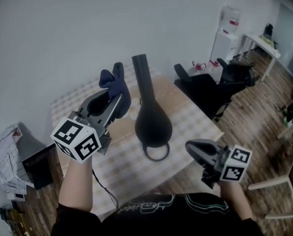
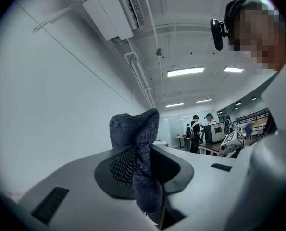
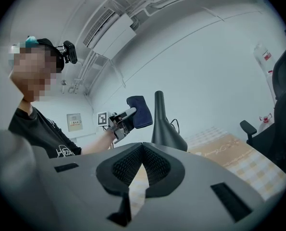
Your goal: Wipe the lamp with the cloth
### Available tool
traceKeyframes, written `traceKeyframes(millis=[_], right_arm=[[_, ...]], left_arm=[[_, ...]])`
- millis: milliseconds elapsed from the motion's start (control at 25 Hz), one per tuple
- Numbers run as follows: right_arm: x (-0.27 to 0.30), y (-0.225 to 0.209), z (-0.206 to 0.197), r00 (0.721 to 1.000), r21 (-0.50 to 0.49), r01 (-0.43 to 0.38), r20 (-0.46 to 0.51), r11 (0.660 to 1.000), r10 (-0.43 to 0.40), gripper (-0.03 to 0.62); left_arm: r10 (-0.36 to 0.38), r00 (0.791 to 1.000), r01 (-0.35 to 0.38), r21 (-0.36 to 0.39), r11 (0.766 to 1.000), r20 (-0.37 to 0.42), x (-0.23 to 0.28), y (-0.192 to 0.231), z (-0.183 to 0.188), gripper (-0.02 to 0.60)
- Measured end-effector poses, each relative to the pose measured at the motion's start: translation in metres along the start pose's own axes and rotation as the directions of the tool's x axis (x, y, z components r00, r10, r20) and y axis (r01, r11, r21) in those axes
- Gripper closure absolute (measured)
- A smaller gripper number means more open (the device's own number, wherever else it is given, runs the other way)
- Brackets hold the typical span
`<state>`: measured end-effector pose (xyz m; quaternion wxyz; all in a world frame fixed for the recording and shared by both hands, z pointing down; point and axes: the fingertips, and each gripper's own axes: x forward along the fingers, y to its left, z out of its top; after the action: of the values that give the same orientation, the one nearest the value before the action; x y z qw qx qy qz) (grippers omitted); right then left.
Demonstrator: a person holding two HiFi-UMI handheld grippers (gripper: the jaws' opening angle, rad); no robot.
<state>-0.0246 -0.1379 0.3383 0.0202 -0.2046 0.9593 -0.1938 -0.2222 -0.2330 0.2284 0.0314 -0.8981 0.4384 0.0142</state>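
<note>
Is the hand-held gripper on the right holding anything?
No: the right hand-held gripper has its jaws together with nothing between them.

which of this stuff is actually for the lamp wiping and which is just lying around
For the job:
- dark blue knit cloth, clamped in the left gripper
- black teardrop-shaped lamp with a tall neck
- right gripper, shut and empty

Just lying about:
- black office chair
- white water dispenser
- white desk
</note>
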Motion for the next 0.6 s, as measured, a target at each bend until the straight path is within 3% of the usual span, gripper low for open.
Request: traceKeyframes(millis=[280, 600], right_arm=[[0.008, -0.025, 0.007, 0.999, 0.003, 0.049, -0.004, 0.999, -0.049, 0.583], [0.008, -0.047, 0.008, 0.996, 0.002, 0.089, -0.003, 0.996, -0.089, 0.583]], left_arm=[[-0.039, 0.999, 0.04, -0.009, 0.999, 0.011, 0.043, 0.037, -0.008, 0.509], [-0.102, 0.995, 0.103, -0.045, 0.994, 0.022, 0.078, 0.05, -0.023, 0.509]])
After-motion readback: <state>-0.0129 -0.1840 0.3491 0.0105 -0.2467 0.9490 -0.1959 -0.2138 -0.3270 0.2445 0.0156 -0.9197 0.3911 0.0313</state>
